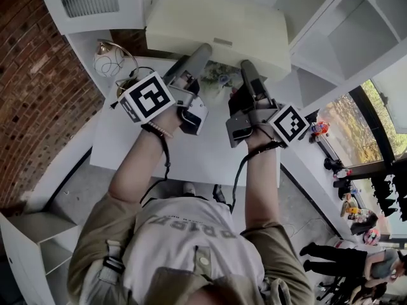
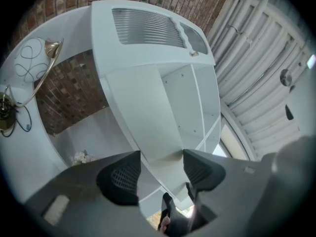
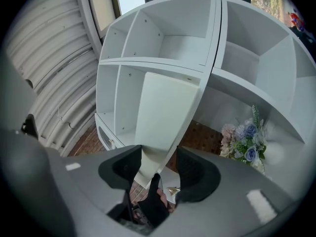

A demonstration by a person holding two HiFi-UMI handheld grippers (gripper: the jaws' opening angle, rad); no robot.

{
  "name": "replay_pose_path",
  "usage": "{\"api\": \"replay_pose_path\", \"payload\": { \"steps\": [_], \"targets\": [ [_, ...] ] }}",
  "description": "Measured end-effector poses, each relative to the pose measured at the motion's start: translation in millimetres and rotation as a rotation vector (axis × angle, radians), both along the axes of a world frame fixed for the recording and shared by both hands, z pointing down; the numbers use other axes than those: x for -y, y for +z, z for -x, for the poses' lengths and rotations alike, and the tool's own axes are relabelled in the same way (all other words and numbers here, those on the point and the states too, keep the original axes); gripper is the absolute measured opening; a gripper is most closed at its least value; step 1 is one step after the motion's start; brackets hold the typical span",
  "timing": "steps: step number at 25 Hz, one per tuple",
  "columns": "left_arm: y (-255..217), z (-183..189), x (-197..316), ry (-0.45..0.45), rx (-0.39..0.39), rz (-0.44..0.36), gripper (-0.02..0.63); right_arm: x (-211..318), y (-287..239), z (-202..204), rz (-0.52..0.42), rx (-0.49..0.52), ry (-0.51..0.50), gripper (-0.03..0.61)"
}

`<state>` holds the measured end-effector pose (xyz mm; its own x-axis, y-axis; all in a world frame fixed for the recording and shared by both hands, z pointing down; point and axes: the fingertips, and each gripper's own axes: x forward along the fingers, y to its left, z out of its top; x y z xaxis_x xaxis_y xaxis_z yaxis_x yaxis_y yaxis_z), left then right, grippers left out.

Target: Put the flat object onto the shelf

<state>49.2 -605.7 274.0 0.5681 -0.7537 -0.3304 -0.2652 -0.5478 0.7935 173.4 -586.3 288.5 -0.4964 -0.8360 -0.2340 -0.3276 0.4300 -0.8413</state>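
Gripping one flat board [image 3: 165,107] with both tools. Your left gripper [image 2: 160,172]: dark mesh-textured pads clamped on board's edge, jaws fairly wide. Your right gripper [image 3: 159,169]: pads pinched on board's lower corner, jaws narrower. Two marker cubes, one per gripper. Board smooth, matte, off-white, rectangular, held raised above white table [image 1: 191,161], not on shelf. Beyond: one white shelf unit [image 3: 163,38], boxy open compartments; one bunch pastel flowers [image 3: 244,142]; rough red brick wall [image 1: 32,75].
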Motion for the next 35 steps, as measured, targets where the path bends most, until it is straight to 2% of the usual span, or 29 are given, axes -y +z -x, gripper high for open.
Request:
{"api": "replay_pose_path", "payload": {
  "steps": [31,35],
  "targets": [
    [-1.2,-7.4,77.1,-0.025,0.067,0.061,0.275,78.9,3.1,-9.5,0.071,0.006,0.035,0.164],
    [2.0,-6.8,79.3,-0.025,0.082,0.086,0.238,87.5,2.6,-11.7,0.078,0.026,0.031,0.164]
  ]
}}
